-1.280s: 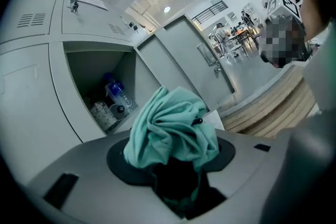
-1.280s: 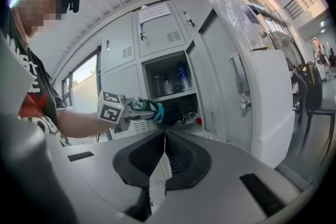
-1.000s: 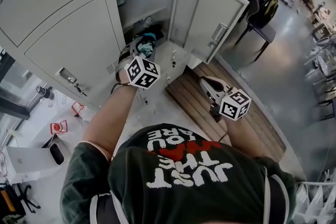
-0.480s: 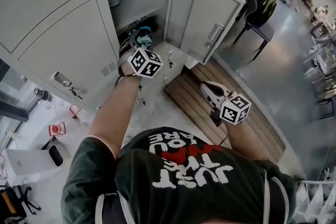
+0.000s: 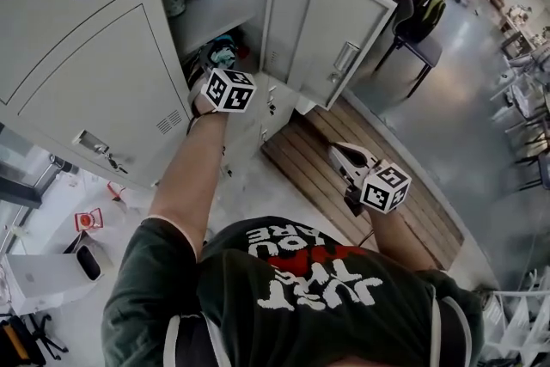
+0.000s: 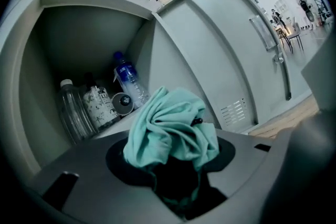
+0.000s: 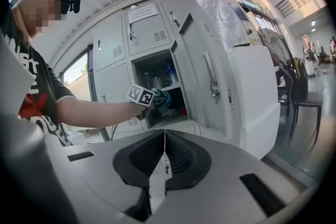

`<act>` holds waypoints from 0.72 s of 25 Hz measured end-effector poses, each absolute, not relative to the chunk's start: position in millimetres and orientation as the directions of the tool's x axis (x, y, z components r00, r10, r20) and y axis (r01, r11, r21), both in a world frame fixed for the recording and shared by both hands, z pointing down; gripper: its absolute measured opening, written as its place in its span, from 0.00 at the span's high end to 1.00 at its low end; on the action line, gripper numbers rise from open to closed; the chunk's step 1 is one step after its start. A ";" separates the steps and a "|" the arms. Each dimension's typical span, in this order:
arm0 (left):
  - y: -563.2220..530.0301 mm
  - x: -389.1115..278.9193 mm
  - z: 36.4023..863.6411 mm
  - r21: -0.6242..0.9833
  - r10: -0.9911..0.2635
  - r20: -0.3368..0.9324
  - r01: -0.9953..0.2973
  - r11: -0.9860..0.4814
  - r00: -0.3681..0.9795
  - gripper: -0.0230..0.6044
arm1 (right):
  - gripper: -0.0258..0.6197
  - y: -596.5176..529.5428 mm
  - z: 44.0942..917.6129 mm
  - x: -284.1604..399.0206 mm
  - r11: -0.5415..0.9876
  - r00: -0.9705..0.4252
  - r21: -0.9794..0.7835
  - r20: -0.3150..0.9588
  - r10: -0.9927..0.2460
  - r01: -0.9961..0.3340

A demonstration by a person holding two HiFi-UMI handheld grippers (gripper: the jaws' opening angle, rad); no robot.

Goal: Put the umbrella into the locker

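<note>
Left gripper [image 6: 173, 165]: clamped on the umbrella, broad matte grey jaws on either side of the bundle, marker cube behind them.
Umbrella [image 6: 170, 128]: folded; soft teal fabric bunched into loose crumpled folds, a dark core below, a small black tip poking out of the cloth.
Place of umbrella: held in the left gripper at the mouth of the open locker, touching neither its shelf nor its walls as far as can be seen.
Locker [image 5: 215, 0]: smooth pale grey sheet metal, box-shaped compartment with a flat shelf across it.
Door [image 5: 331, 39]: swung open to the right, flat panel with a long bar handle and a small block of vent slits near the bottom.
Shelf contents: ribbed clear plastic bottle [image 6: 73, 113] upright at the left; white patterned bottle [image 6: 100, 105] just beside it; blue-labelled bottle [image 6: 127, 78] leaning at the back.
Right gripper [image 7: 164, 152]: jaws together with only a thin seam between the ribbed black pads, holding nothing, well apart from the locker.
Below right gripper: low platform [image 5: 318, 159] of brown wooden slats on the floor.
</note>
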State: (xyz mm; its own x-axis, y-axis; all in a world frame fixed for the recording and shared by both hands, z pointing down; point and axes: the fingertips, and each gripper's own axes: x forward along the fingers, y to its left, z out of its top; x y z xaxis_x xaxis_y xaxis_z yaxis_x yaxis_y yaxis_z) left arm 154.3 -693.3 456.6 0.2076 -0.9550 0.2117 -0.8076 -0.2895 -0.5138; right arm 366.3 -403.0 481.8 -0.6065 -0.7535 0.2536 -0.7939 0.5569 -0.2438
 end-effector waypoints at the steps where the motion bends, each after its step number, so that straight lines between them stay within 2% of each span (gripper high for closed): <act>1: -697.5 153.4 458.9 -0.519 -0.957 0.210 -0.806 -0.284 0.202 0.61 | 0.91 -402.5 482.6 367.7 0.553 -0.603 -0.245 0.256 -0.755 -0.796; 13: -732.7 154.5 478.0 -0.550 -0.967 0.163 -0.796 -0.255 0.197 0.61 | 0.91 -403.4 487.8 379.3 0.512 -0.568 -0.249 0.290 -0.771 -0.822; 18: -748.3 141.8 487.8 -0.475 -0.969 0.178 -0.847 -0.239 0.174 0.61 | 0.91 -406.6 494.4 380.7 0.498 -0.561 -0.262 0.303 -0.771 -0.827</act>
State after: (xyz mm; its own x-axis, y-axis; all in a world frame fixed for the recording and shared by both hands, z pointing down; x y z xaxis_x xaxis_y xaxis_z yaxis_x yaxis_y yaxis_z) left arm 141.8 -748.3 487.8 0.1736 -0.9687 0.1775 -0.8470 -0.2388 -0.4749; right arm 380.7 -406.6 494.4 -0.5606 -0.7706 0.3032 -0.8265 0.4984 -0.2616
